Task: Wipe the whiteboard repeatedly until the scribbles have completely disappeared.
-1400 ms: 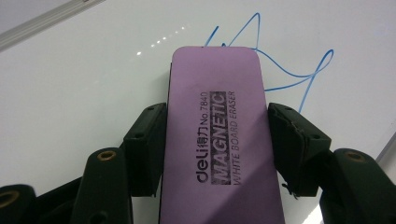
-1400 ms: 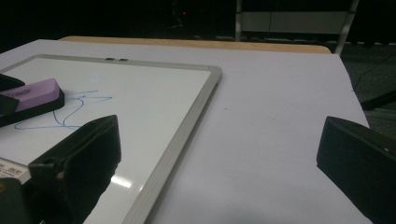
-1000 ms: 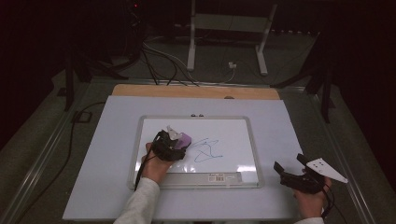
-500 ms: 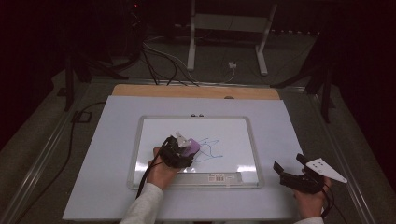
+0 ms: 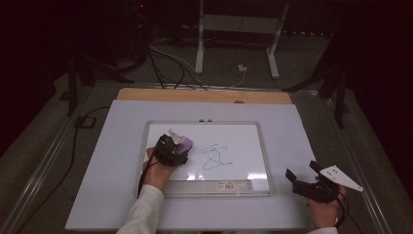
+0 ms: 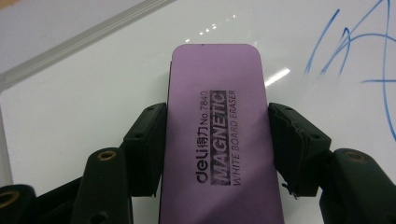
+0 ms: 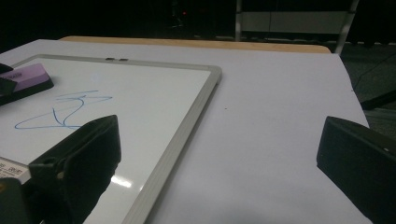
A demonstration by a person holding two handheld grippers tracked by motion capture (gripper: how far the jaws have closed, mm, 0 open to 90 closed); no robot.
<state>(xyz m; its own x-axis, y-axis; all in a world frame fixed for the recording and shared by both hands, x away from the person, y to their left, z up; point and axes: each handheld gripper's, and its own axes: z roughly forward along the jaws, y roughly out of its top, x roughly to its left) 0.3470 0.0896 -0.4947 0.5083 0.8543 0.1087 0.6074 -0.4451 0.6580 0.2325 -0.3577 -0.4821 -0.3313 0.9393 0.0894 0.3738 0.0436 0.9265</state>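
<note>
The left gripper is clamping the purple eraser by its two long sides, its jaws partly closed with both pads pressing on it. The eraser is lying flat on the whiteboard, in the left half near the left frame edge, just beside the blue scribble. The eraser's near end is running off the bottom of the left gripper view. The right gripper is hovering with jaws wide apart and nothing between them, over the white sheet near its front right corner, off the whiteboard's right frame edge.
</note>
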